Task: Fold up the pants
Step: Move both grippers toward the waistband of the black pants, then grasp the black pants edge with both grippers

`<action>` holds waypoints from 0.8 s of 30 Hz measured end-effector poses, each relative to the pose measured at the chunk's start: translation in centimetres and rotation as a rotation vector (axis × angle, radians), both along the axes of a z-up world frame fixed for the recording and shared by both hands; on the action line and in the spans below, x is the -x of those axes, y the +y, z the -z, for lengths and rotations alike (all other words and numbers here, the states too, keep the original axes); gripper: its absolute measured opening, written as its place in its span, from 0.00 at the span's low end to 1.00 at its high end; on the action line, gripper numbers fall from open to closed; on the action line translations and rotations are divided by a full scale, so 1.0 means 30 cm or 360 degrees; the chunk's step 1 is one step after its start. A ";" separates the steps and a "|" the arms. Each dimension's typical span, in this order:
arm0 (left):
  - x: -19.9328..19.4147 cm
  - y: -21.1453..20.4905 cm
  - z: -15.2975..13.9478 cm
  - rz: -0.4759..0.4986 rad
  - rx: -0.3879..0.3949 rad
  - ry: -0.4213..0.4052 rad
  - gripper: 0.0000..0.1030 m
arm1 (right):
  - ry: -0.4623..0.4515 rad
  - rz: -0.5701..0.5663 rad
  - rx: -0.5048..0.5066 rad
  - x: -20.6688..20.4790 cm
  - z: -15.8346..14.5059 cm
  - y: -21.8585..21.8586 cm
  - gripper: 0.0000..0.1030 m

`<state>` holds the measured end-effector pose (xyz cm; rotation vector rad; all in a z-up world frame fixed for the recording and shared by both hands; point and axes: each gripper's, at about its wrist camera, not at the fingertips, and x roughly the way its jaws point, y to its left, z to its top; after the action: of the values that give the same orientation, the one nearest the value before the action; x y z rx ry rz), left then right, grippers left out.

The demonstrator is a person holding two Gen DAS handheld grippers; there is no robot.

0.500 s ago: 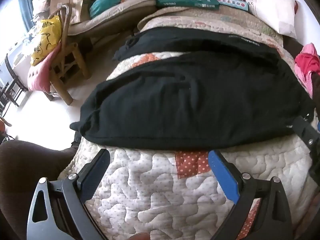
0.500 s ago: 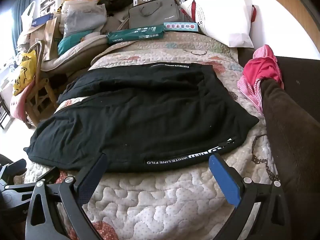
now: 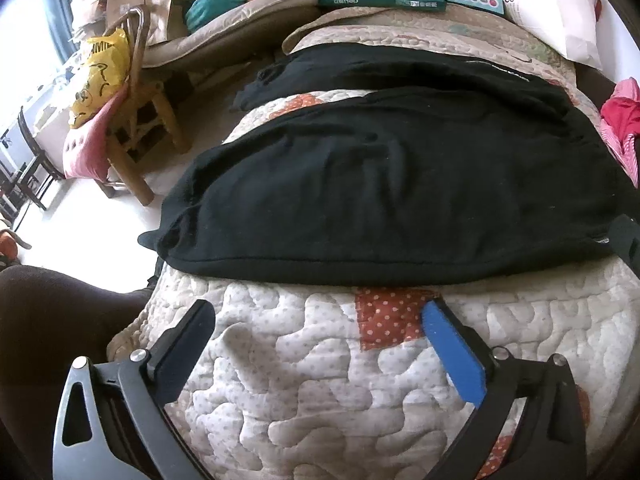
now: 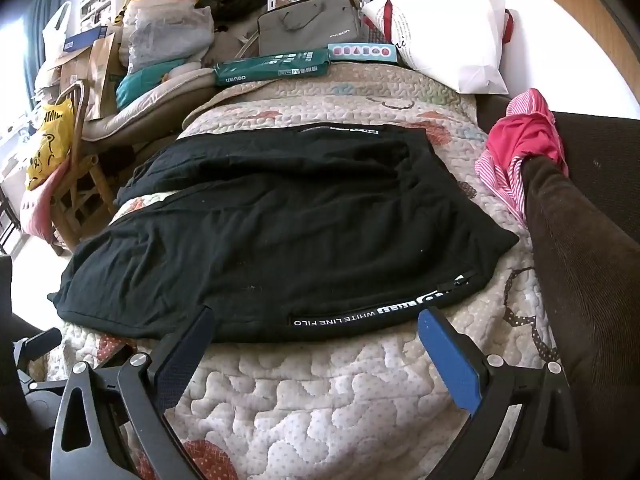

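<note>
Quilted bedspread (image 3: 320, 380) lies under both claws. Left gripper (image 3: 320, 320) and right gripper (image 4: 314, 320) gape wide, holding nothing. Just ahead, black pants (image 4: 280, 240) lie spread, legs apart; no fold made yet. Farther beyond: white pillow (image 4: 448, 36).

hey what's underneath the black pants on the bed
The pants lie on a quilt, cream with orange dotted patches. It shows around them and in the gap between the two legs. Anything else beneath the fabric is hidden. Both grippers' jaws are open, short of the pants.
</note>
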<state>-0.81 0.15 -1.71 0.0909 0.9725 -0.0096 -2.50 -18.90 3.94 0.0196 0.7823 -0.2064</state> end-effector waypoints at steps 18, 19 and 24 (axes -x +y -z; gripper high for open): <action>-0.045 0.108 -0.371 0.0102 0.0298 -0.0154 0.89 | -0.0315 -0.0037 -0.0035 0.079 -0.183 -0.031 1.00; -0.075 0.128 -0.405 0.0092 0.0307 -0.0176 0.89 | -0.0319 -0.0046 -0.0062 0.074 -0.198 -0.039 1.00; -0.288 0.212 -0.489 0.0104 0.0333 -0.0196 0.89 | -0.0248 -0.0194 -0.0096 -0.019 -0.288 -0.058 1.00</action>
<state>7.84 6.53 12.97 -0.0685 0.8403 -0.1638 -1.94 -20.64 12.58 0.0447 0.6320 -0.0647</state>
